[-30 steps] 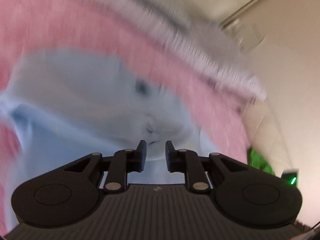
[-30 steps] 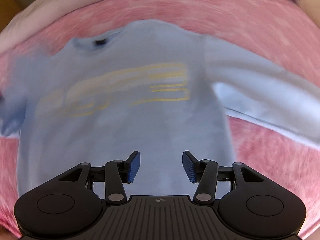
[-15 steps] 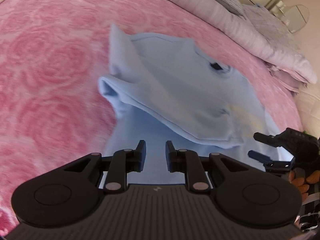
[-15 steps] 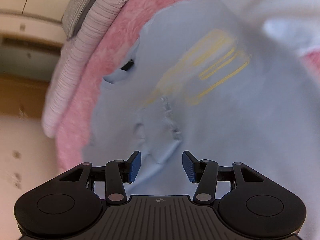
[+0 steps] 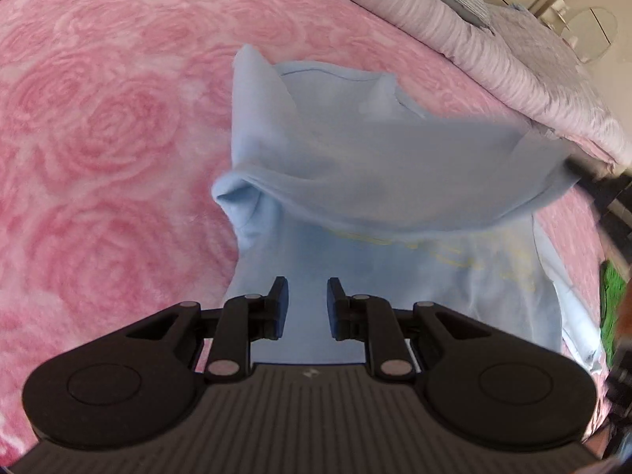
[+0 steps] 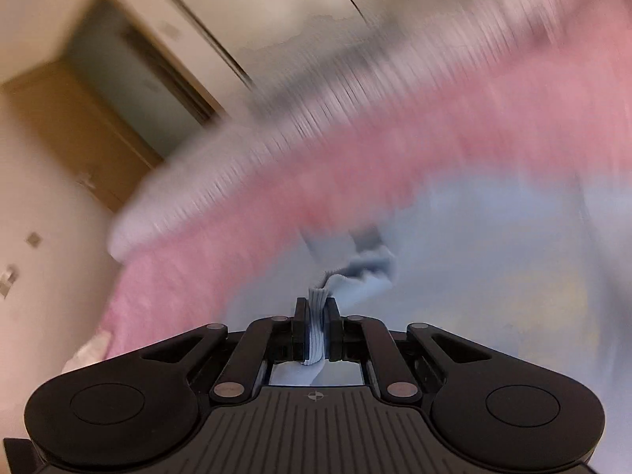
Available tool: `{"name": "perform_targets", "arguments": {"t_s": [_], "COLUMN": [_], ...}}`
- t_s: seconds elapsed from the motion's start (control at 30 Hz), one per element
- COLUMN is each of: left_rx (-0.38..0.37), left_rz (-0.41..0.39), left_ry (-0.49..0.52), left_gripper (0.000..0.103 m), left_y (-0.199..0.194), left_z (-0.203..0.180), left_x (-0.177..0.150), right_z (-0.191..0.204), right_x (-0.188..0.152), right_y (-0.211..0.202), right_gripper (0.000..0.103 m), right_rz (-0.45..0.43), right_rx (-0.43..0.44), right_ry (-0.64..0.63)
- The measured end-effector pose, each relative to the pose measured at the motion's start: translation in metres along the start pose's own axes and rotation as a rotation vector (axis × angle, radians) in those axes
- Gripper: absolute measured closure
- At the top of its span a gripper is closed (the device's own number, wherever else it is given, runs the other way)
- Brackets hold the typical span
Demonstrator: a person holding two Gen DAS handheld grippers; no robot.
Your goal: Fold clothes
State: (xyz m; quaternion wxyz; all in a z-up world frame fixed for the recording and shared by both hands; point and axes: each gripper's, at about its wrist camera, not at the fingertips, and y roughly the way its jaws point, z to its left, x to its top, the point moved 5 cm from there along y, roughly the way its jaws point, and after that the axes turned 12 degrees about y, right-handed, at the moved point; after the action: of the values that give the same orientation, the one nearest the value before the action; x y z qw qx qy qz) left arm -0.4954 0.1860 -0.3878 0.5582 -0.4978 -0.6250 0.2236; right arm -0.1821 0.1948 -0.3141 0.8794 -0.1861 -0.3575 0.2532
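1. A pale blue long-sleeved sweatshirt with yellow lettering on its chest lies on a bed covered by a pink rose-patterned plush blanket
2. In the left wrist view, one sleeve of the sweatshirt is lifted and stretched across the body toward the right edge, where its end is blurred
3. The left tongs hang over the lower part of the sweatshirt with a clear gap between the pads, gripping nothing
4. The right tongs are closed tight on the ribbed pale blue cuff, which bunches up just beyond the tips
5. The right wrist view is heavily motion-blurred; pink blanket, blue fabric and a brown door frame can be made out
6. A lilac ribbed pillow runs along the far edge of the bed
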Motion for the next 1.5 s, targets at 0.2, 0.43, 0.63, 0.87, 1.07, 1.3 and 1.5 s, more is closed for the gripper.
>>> {"name": "perform_targets", "arguments": {"t_s": [0.2, 0.43, 0.63, 0.87, 1.07, 1.3, 1.5], "left_rx": [0.028, 0.123, 0.128, 0.137, 0.129, 0.067, -0.008], "left_rz": [0.027, 0.0, -0.04, -0.024, -0.015, 0.024, 0.065], "left_ry": [0.091, 0.166, 0.22, 0.255, 0.276, 0.348, 0.427], "left_gripper": [0.088, 0.088, 0.088, 0.088, 0.088, 0.088, 0.086], "left_y": [0.011, 0.011, 0.015, 0.03, 0.029, 0.038, 0.058], "left_z": [-0.011, -0.01, -0.016, -0.022, -0.035, -0.09, -0.164], "left_x": [0.0, 0.009, 0.027, 0.034, 0.038, 0.043, 0.037], "right_z": [-0.074, -0.126, -0.141, -0.137, -0.143, -0.191, -0.252], "right_x": [0.014, -0.001, -0.006, -0.01, -0.009, -0.004, 0.006], "right_y": [0.011, 0.019, 0.018, 0.012, -0.01, -0.086, -0.17], "right_gripper": [0.097, 0.096, 0.097, 0.097, 0.086, 0.08, 0.079], "right_rz": [0.008, 0.082, 0.091, 0.097, 0.121, 0.075, -0.022], "right_rx": [-0.35, -0.379, -0.417, -0.469, -0.534, -0.535, -0.618], "right_ry": [0.054, 0.356, 0.403, 0.287, 0.256, 0.47, 0.58]}}
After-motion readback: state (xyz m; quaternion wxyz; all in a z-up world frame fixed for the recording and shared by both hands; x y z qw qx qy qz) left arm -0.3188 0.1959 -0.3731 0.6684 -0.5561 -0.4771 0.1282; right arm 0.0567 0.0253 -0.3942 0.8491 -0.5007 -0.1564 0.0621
